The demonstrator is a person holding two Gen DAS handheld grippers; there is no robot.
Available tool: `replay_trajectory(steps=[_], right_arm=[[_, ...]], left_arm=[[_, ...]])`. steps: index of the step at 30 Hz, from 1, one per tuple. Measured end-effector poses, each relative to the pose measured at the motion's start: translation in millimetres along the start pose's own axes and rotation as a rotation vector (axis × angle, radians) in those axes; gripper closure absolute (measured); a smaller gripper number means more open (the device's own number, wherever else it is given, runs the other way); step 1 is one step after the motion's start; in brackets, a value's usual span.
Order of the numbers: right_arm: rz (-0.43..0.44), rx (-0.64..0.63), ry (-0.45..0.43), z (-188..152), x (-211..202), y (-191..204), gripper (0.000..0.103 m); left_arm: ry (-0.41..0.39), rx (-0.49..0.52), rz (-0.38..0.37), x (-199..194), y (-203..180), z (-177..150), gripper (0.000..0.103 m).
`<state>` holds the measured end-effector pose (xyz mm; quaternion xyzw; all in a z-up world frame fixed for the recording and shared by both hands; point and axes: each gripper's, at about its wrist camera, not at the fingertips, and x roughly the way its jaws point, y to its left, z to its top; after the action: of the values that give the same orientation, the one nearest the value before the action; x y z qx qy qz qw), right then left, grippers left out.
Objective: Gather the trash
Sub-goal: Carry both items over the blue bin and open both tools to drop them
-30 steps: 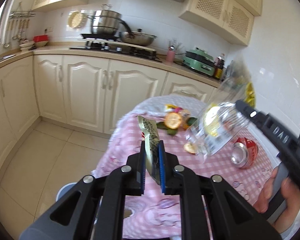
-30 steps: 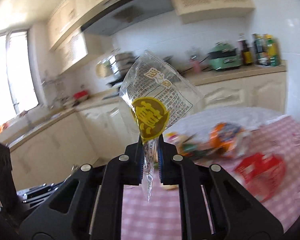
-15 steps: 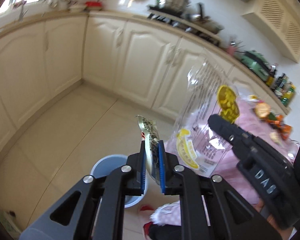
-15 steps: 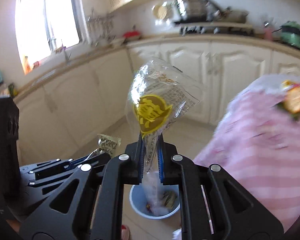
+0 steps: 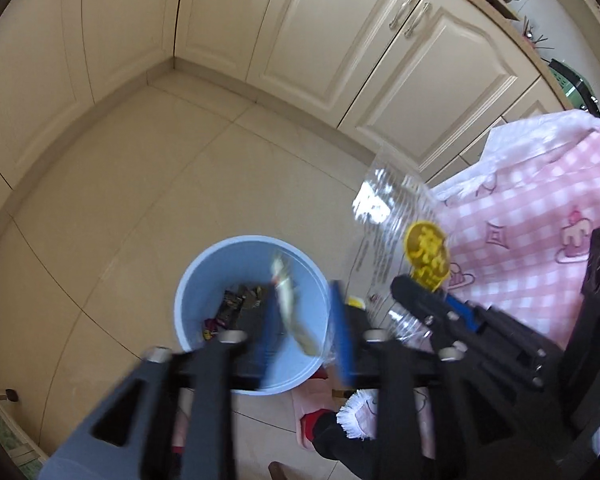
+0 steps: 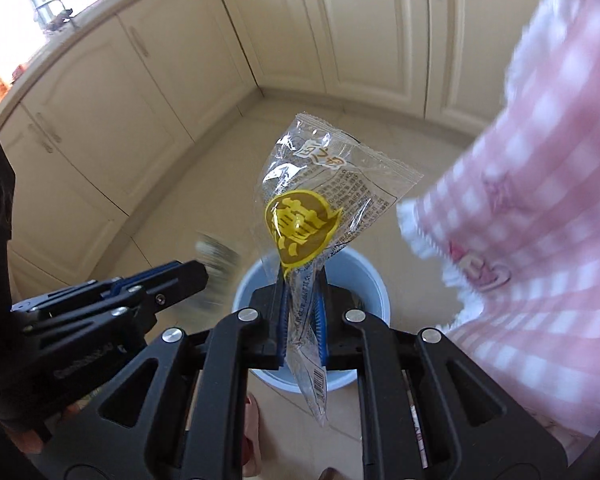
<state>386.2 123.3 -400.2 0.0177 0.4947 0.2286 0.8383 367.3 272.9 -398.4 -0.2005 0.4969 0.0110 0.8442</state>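
A blue bin stands on the tiled floor below both grippers. My left gripper hangs over it with its jaws opening. A green-and-silver wrapper lies loose and blurred between them, above the bin's mouth. My right gripper is shut on a clear plastic bag with a yellow label, held upright over the bin's rim. In the left wrist view that bag and the right gripper sit just right of the bin. The right wrist view shows the left gripper at the left, with the wrapper a blur.
Dark wrappers lie inside the bin. The pink checked tablecloth hangs close on the right, its white fringe near the bin. Cream cabinets line the far walls. A person's foot in a red slipper is beside the bin.
Both grippers have dropped from table height to just above the blue bin and tilted downward. The left jaws have parted and the wrapper has come free; the right still grips the bag.
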Motion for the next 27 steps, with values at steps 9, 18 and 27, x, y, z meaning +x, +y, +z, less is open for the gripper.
replay_trajectory(steps=[9,18,27], right_arm=[[0.007,0.064,0.063,-5.5,37.9,-8.7,0.091],[0.018,0.063,0.063,7.6,48.4,-7.4,0.088],[0.005,0.045,0.054,4.2,48.9,3.7,0.08]], left_arm=[[0.023,-0.056,0.026,18.6,13.8,-0.5,0.053],[0.025,-0.055,0.082,18.5,23.3,-2.3,0.053],[0.029,-0.076,0.124,13.6,38.4,-5.9,0.053]])
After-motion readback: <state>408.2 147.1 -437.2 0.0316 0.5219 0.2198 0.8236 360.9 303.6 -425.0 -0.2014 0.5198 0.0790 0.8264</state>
